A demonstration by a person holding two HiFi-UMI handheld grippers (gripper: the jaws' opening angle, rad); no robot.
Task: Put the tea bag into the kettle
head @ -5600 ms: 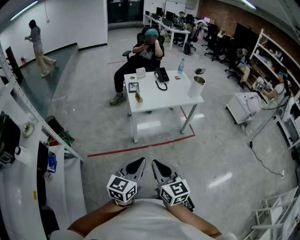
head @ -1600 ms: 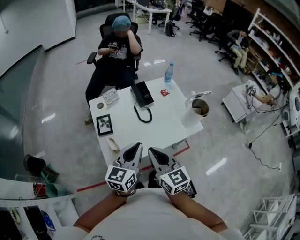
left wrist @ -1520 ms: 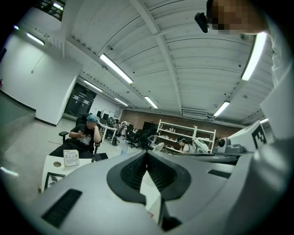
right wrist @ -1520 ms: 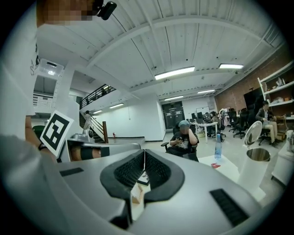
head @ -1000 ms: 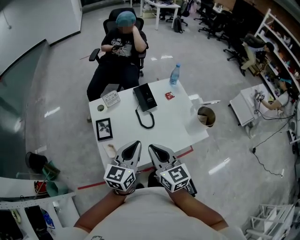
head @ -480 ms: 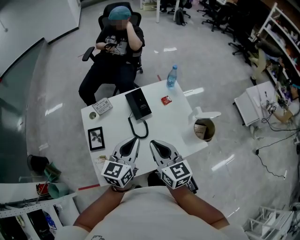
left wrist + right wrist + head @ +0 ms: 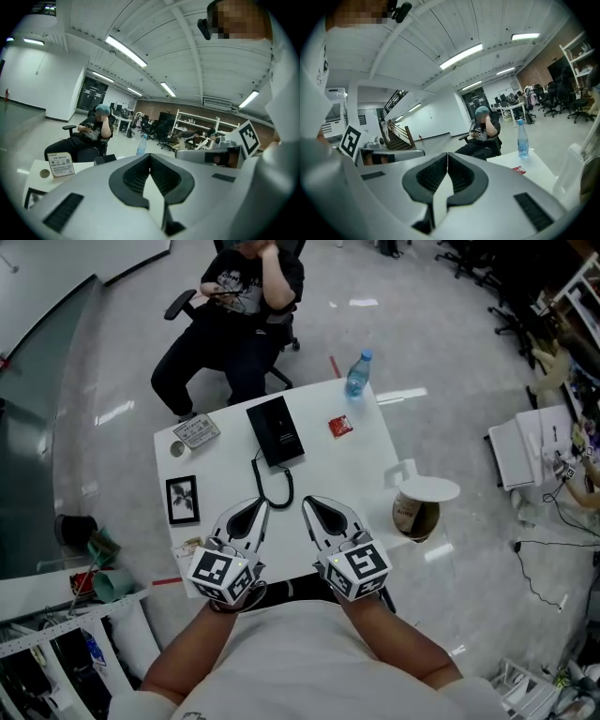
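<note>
A small red tea bag (image 7: 340, 427) lies on the white table (image 7: 366, 460) toward its far right, also in the right gripper view (image 7: 519, 170). The kettle (image 7: 416, 514) stands at the table's right near corner with its lid (image 7: 430, 489) flipped up. Its side shows at the right edge of the right gripper view (image 7: 587, 183). My left gripper (image 7: 257, 505) and right gripper (image 7: 310, 502) hover side by side over the table's near edge. Both are shut and hold nothing, well short of the tea bag and left of the kettle.
On the table are a black desk phone (image 7: 275, 431) with its cord, a water bottle (image 7: 356, 374), a picture frame (image 7: 182, 499), a card stand (image 7: 196, 431) and a small round lid (image 7: 176, 448). A person (image 7: 246, 296) sits on a chair behind the table.
Both grippers have come forward from the floor side to over the table's near edge. The table and kettle sit closer and lower in the head view. The jaws stayed shut.
</note>
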